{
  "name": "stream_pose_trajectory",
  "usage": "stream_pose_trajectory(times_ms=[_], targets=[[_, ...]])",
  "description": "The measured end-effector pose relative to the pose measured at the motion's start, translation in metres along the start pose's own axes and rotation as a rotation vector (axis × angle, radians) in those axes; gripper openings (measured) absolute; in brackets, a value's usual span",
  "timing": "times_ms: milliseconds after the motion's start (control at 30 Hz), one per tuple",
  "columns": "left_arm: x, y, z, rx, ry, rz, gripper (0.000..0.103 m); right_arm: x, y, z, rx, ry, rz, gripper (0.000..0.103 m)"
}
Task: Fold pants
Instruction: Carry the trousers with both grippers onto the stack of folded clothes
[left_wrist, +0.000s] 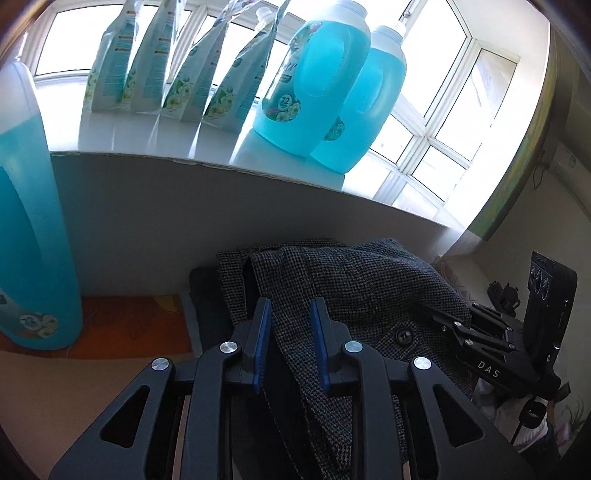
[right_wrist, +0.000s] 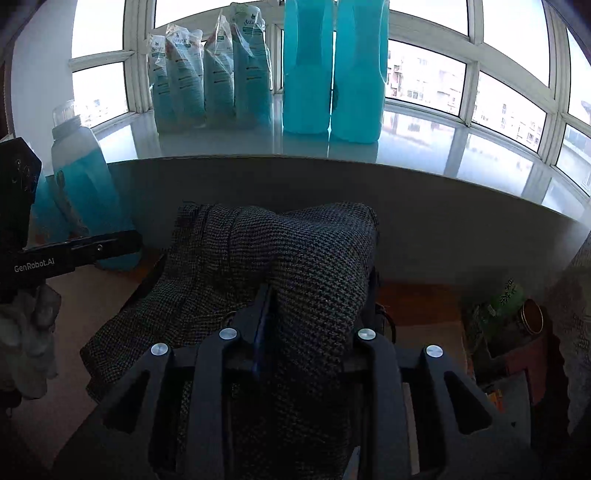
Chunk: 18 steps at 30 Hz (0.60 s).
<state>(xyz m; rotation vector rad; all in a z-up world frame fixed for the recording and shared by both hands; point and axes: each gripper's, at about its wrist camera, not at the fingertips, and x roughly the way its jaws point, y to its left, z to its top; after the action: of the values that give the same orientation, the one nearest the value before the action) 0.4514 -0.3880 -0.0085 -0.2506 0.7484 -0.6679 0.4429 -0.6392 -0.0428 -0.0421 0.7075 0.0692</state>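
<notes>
The pants (left_wrist: 369, 291), a dark houndstooth weave, lay heaped on a low surface directly below the windowsill (left_wrist: 207, 184) and ran forward from both grippers toward the wall. In the left wrist view a band of the fabric passed lengthwise between the blue pads (left_wrist: 263, 332) of the left gripper (left_wrist: 290, 314); the jaws stood a little apart, and a gap showed on either side of the cloth, so the pads did not appear to press it. In the right wrist view the right gripper (right_wrist: 295, 306) had cloth draped over it: only one finger (right_wrist: 263, 314) was visible, the other being hidden under the fold, so its state could not be read from the pictures. The two grippers worked side by side on the near edge, the right one reaching in beside a button (left_wrist: 403, 336) on the cloth, seen from the left wrist. The long axis of the heap appeared to run away from the person, so the coming move would probably turn on drawing or laying that near edge forward over the far part. The detergent bottles (right_wrist: 332, 74) on the sill stood well apart from the work.
</notes>
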Motion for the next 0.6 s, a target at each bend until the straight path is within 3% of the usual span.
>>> stream_pose_trajectory(times_ms=[133, 300, 467, 533, 600], targets=[[-0.006, -0.011, -0.004, 0.063, 0.002, 0.013, 0.022, -0.008, -0.010, -0.001, 0.049, -0.002, 0.045, 0.058], [-0.002, -0.021, -0.007, 0.087, 0.029, -0.023, 0.022, -0.018, -0.033, 0.013, 0.192, -0.027, 0.143, 0.059], [0.006, -0.049, -0.036, 0.274, 0.125, -0.038, 0.022, -0.026, -0.051, 0.019, 0.284, -0.079, 0.073, 0.059], [0.017, -0.053, -0.055, 0.327, 0.204, -0.034, 0.022, -0.017, -0.051, 0.021, 0.299, -0.067, 0.064, 0.059], [0.021, -0.049, -0.068, 0.345, 0.217, -0.020, 0.023, -0.001, -0.049, 0.021, 0.312, -0.032, 0.054, 0.059]])
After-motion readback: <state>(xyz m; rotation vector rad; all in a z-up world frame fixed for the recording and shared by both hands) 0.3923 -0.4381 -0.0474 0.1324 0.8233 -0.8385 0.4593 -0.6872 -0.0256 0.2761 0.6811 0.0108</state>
